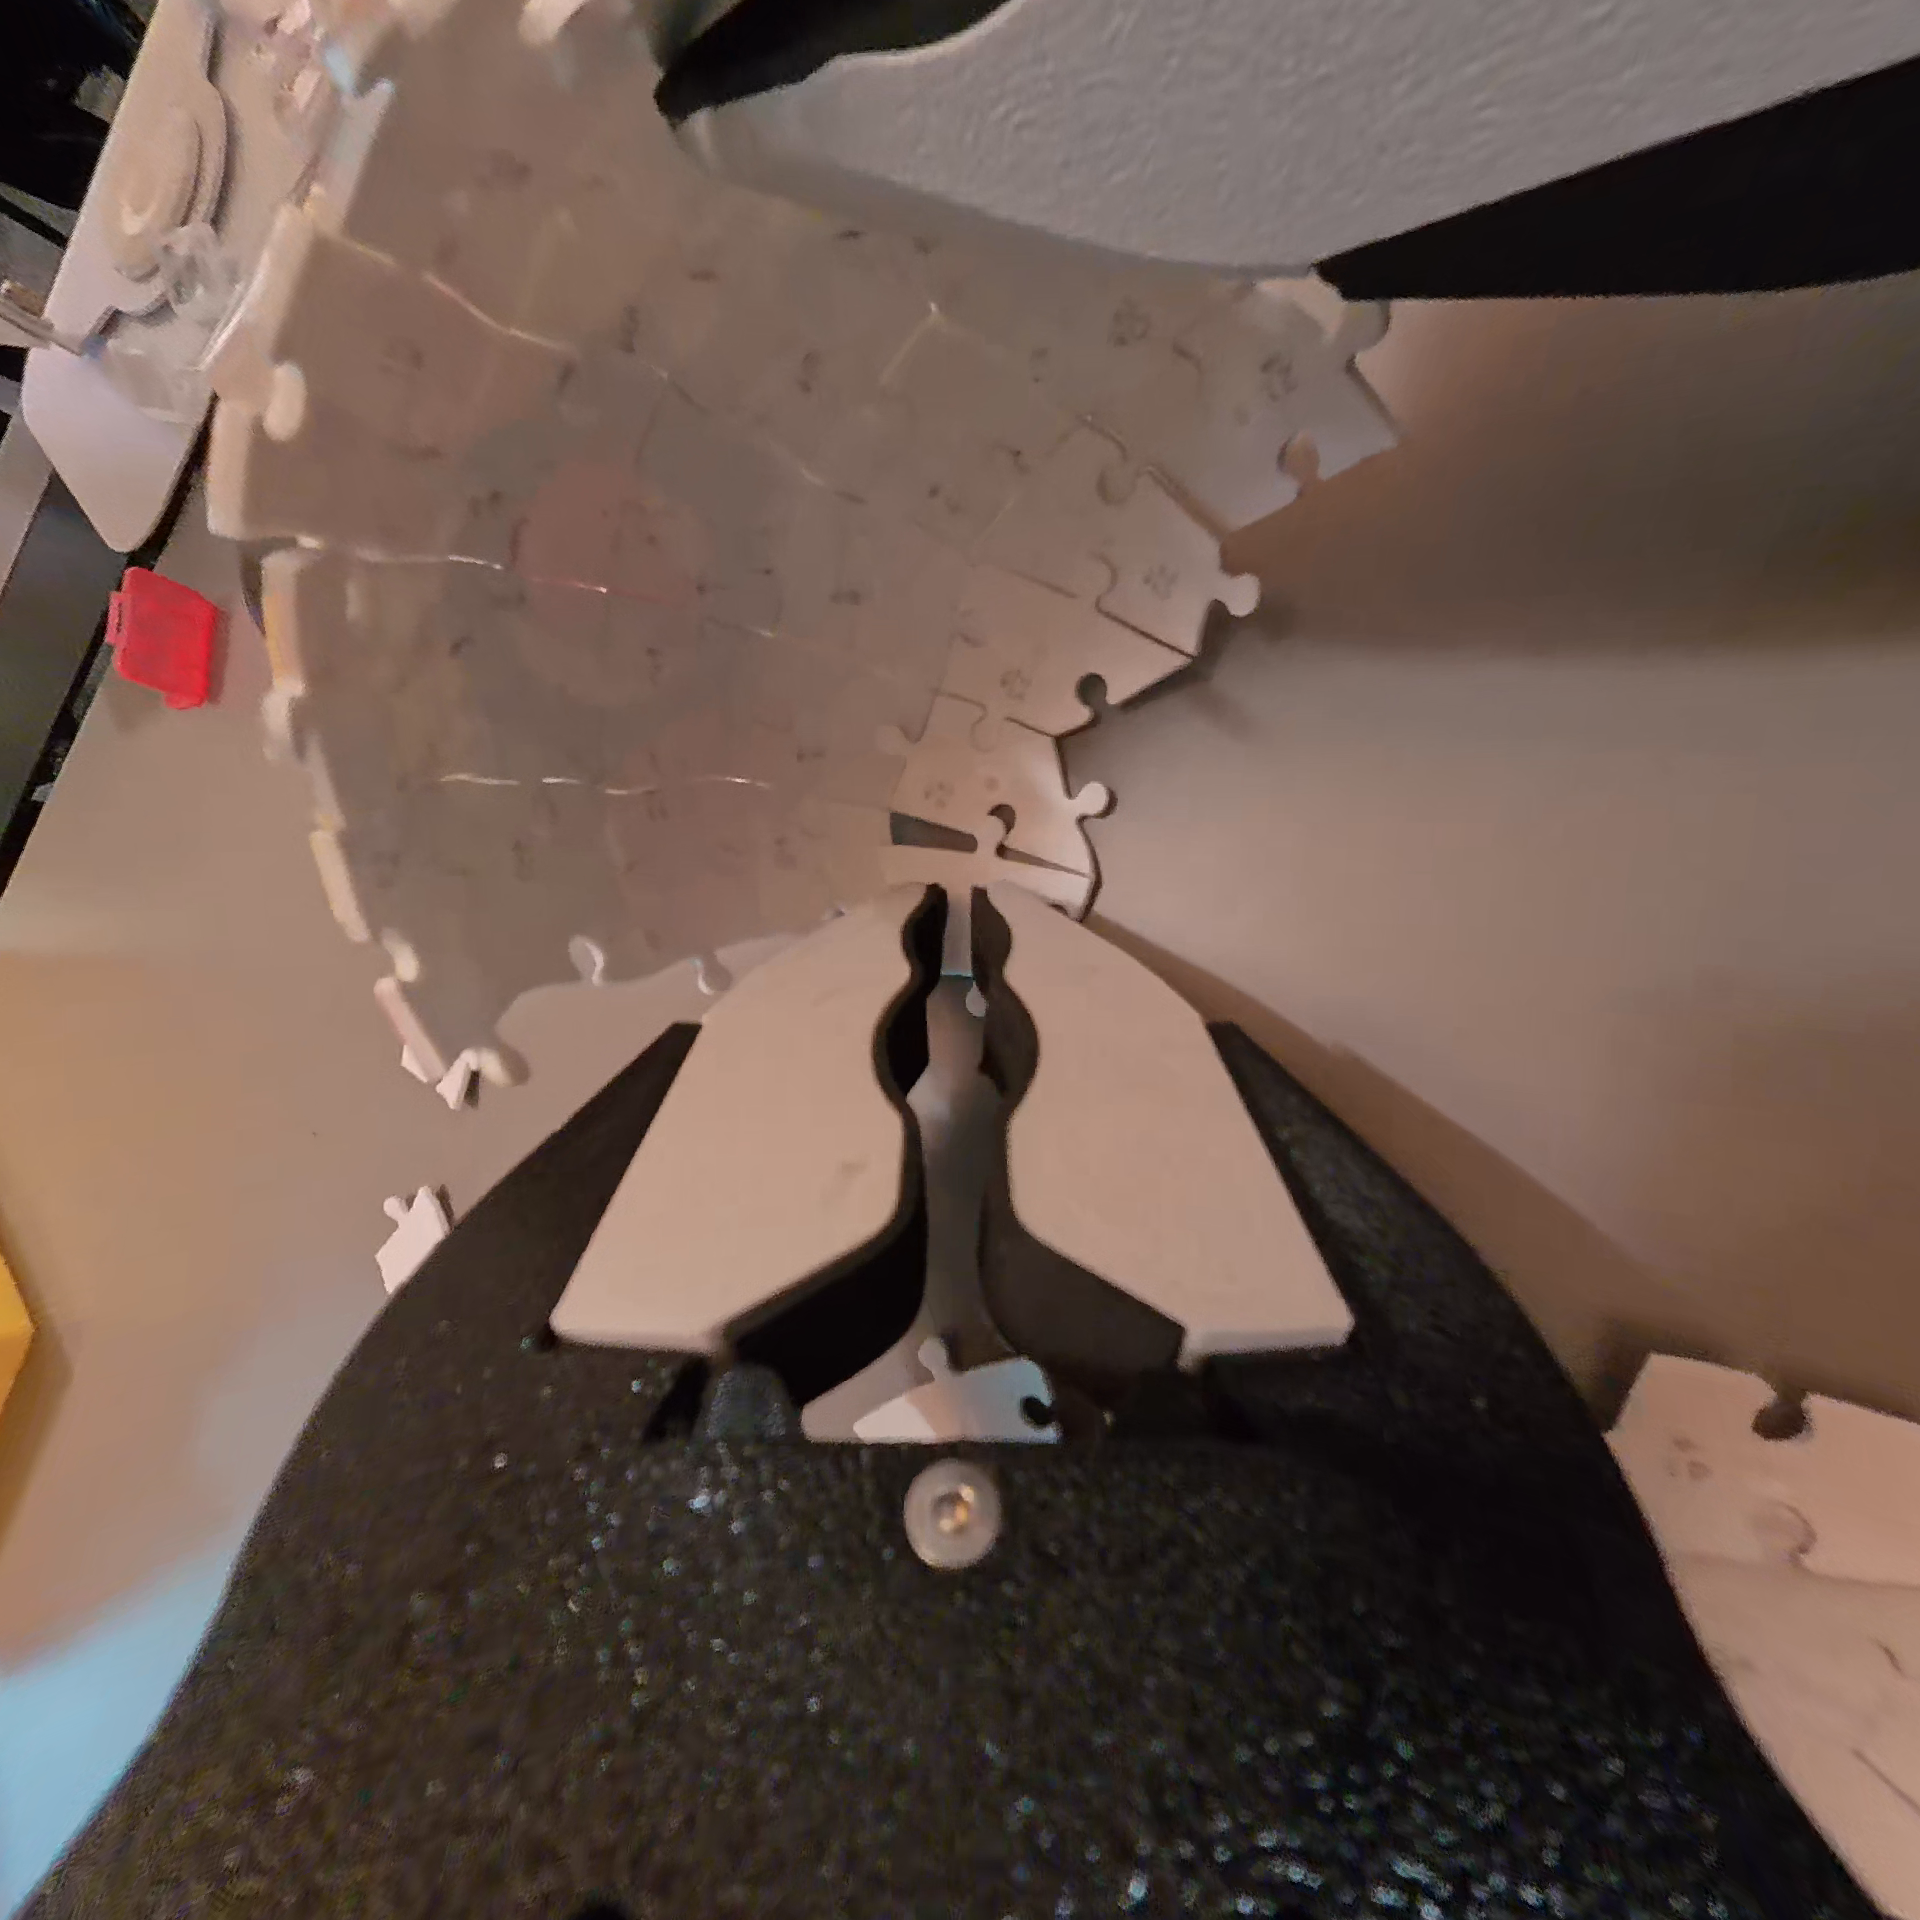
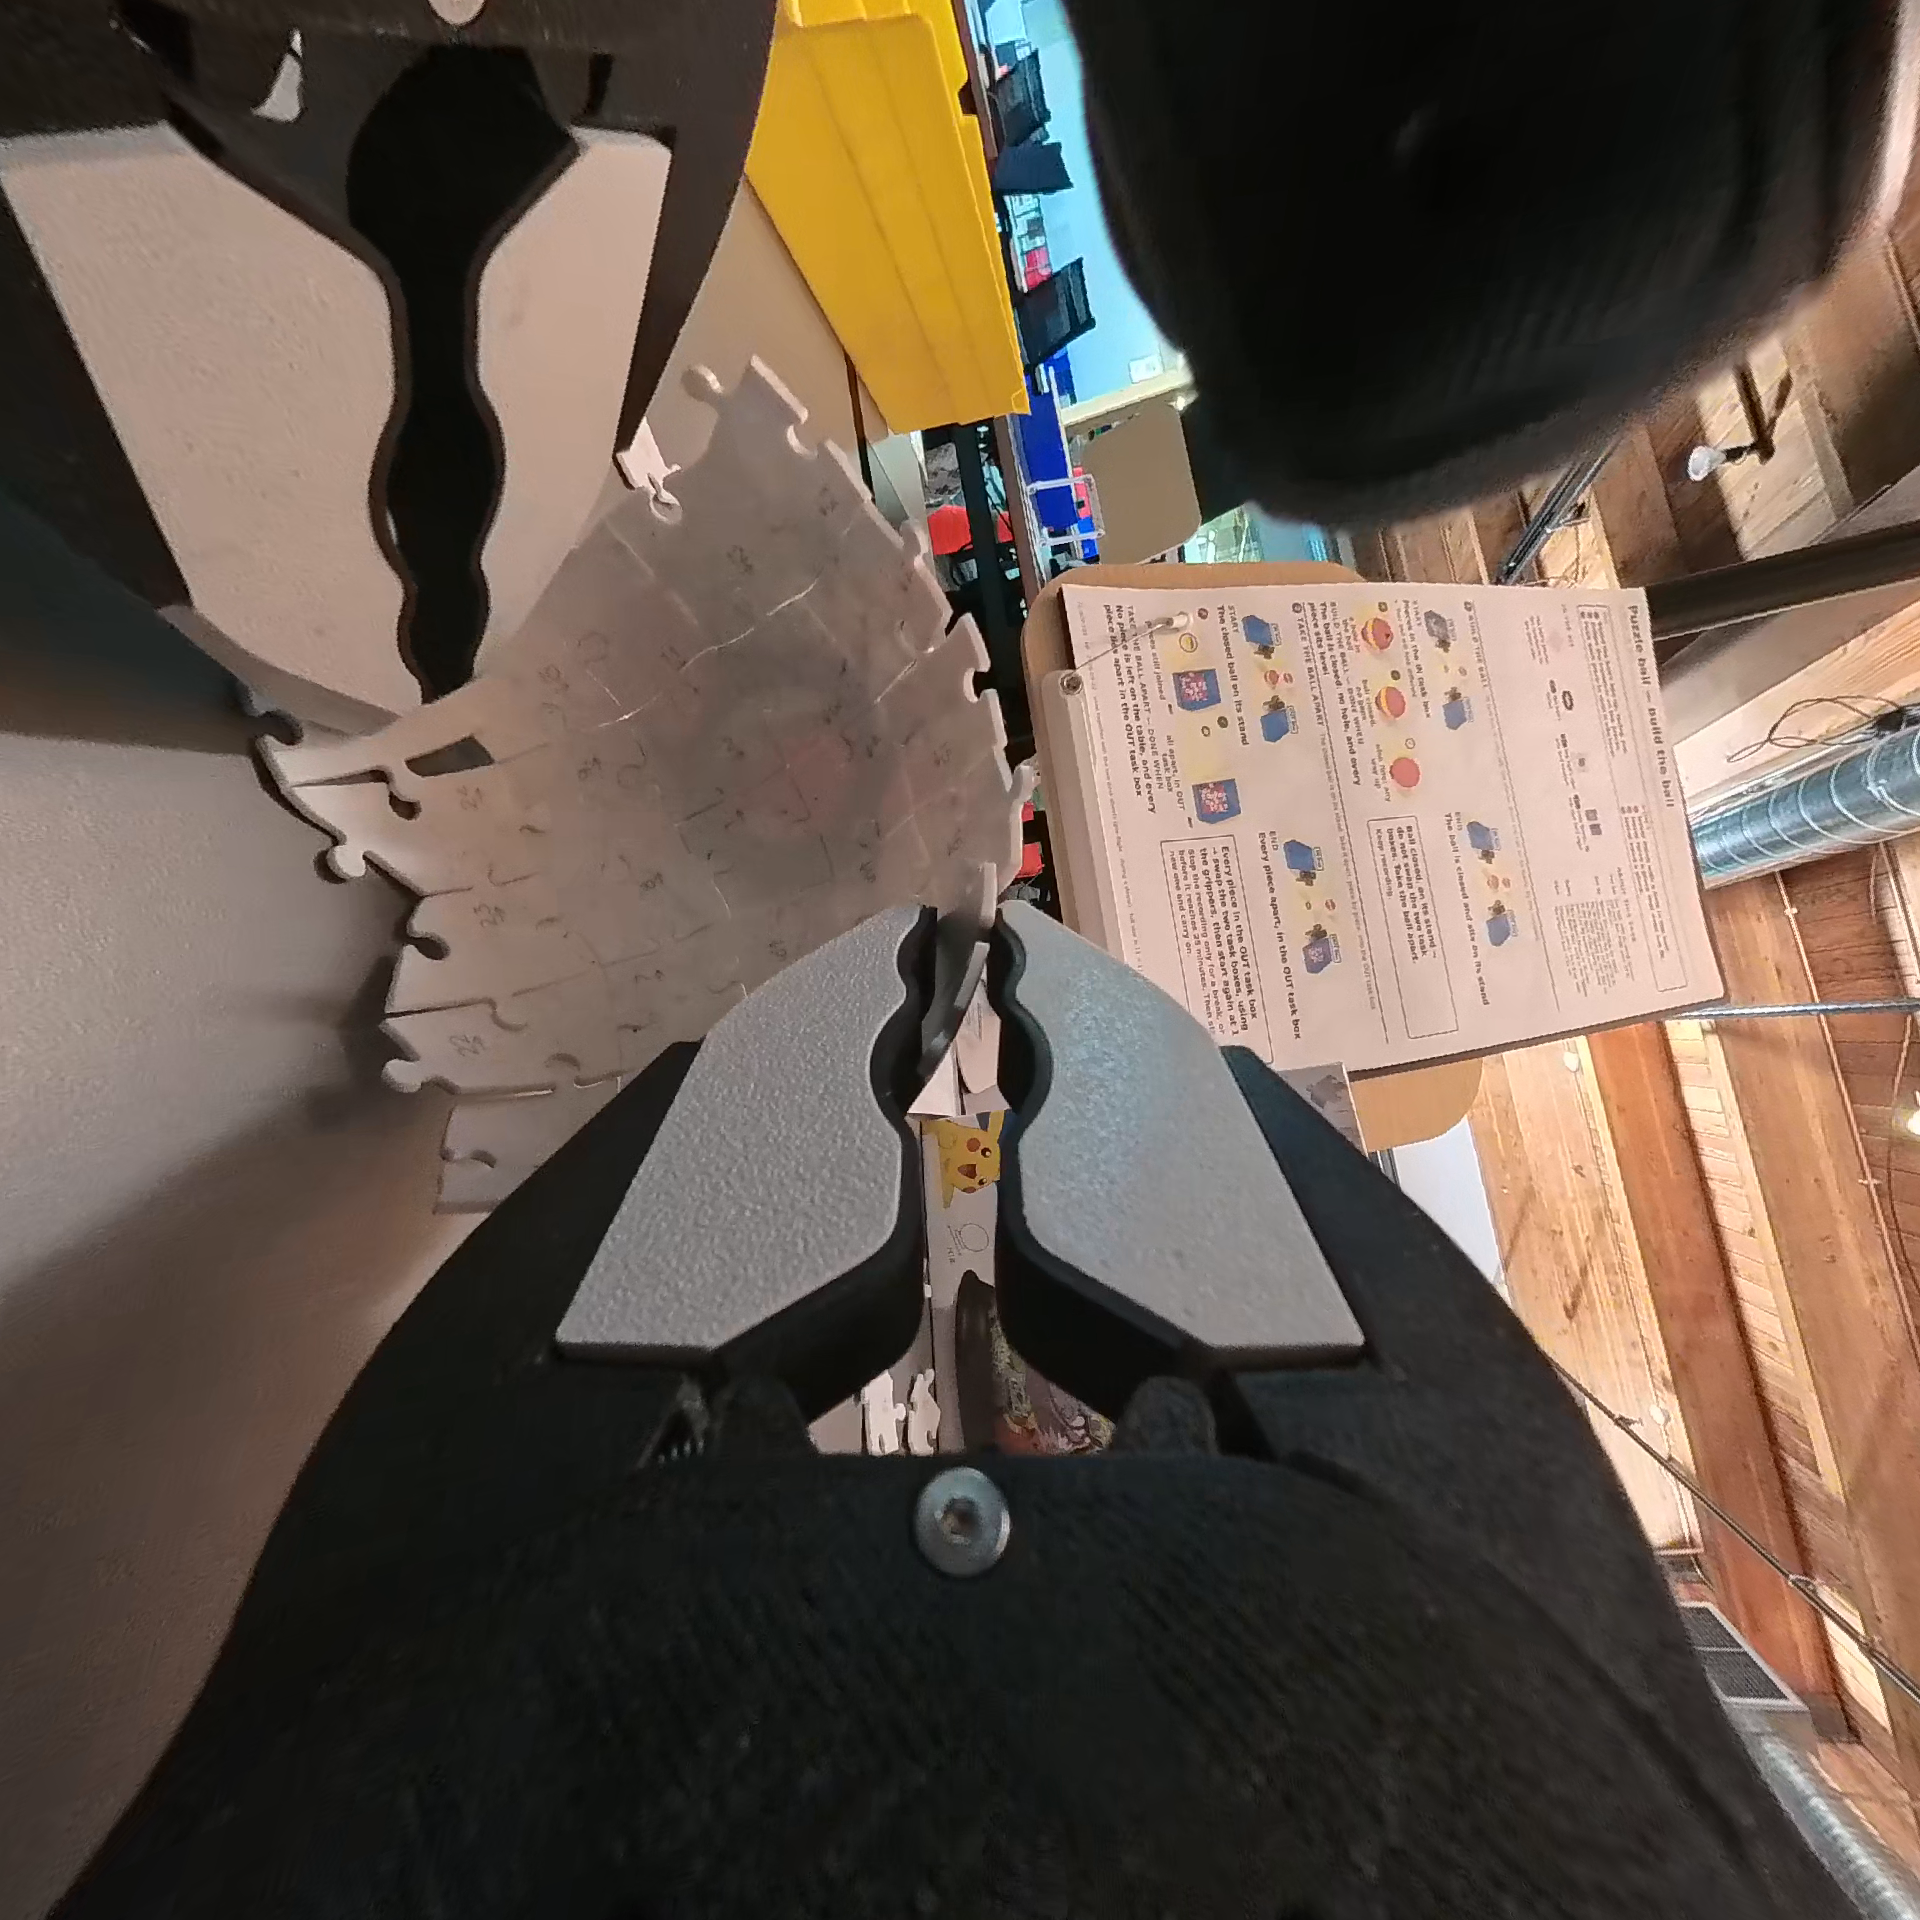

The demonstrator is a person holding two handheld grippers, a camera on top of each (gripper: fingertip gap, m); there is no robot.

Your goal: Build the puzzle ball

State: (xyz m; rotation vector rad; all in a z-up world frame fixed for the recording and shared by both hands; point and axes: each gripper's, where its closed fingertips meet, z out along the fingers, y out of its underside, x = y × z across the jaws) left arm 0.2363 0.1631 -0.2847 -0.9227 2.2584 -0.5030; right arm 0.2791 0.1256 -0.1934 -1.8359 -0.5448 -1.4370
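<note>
A curved shell of joined grey-white puzzle pieces (image 1: 623,540) is held up over the table. My left gripper (image 1: 961,914) is shut on one puzzle piece (image 1: 977,862) at the shell's near edge. A thin gap shows between that piece and its neighbour. My right gripper (image 2: 961,935) is shut on the opposite edge of the same shell (image 2: 727,779); the edge runs between its pads. The right wrist view shows the left gripper (image 2: 436,665) at the upper left, pinching the edge piece (image 2: 343,764). One of the right gripper's fingers (image 1: 1143,135) fills the top of the left wrist view.
A loose puzzle piece (image 1: 416,1236) and a patch of joined pieces (image 1: 1787,1538) lie on the table. A red object (image 1: 166,649) sits at the left edge. A yellow bin (image 2: 894,208) and a board with an instruction sheet (image 2: 1351,810) stand behind. The gap from one gripper's tips to the other's is roughly 11 cm. Both grippers' tips are roughly 30 cm from the red object (image 1: 166,649).
</note>
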